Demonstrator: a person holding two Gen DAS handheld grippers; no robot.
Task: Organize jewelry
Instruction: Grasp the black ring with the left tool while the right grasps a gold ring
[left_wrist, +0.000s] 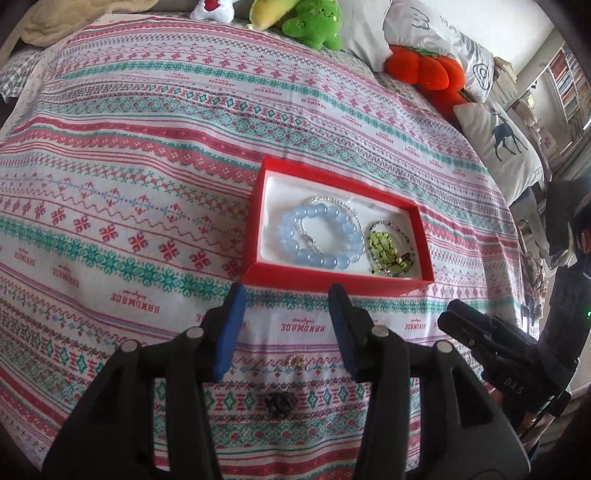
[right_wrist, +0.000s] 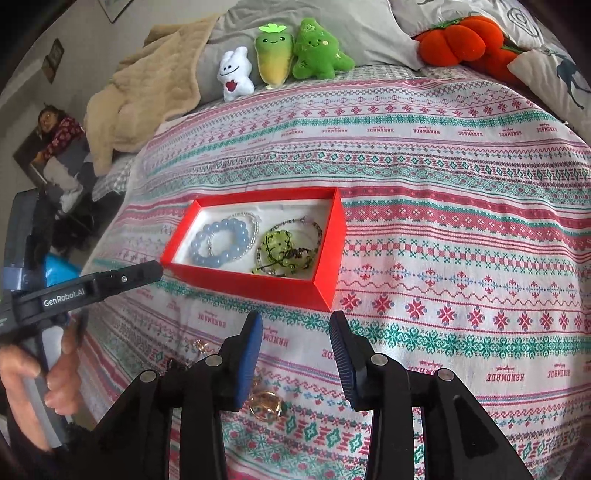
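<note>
A red box (left_wrist: 317, 277) (right_wrist: 258, 288) lies on the patterned bedspread and holds a blue bead bracelet (left_wrist: 295, 236) (right_wrist: 201, 254), a clear bead bracelet (left_wrist: 332, 202) (right_wrist: 251, 218) and a green bead piece (left_wrist: 389, 254) (right_wrist: 280, 254). My left gripper (left_wrist: 286, 291) is open and empty just short of the box. A small gold piece (left_wrist: 296, 361) and a dark piece (left_wrist: 279, 402) lie on the cloth between its fingers. My right gripper (right_wrist: 295, 321) is open and empty near the box. A gold ring-like piece (right_wrist: 265, 403) lies below it.
Plush toys (right_wrist: 306, 51) and an orange plush (left_wrist: 424, 70) line the far edge of the bed with pillows (left_wrist: 498, 144). A beige blanket (right_wrist: 147, 92) lies at the far left. The other gripper shows at the frame edges, the right one (left_wrist: 491, 343) and the left one (right_wrist: 92, 286).
</note>
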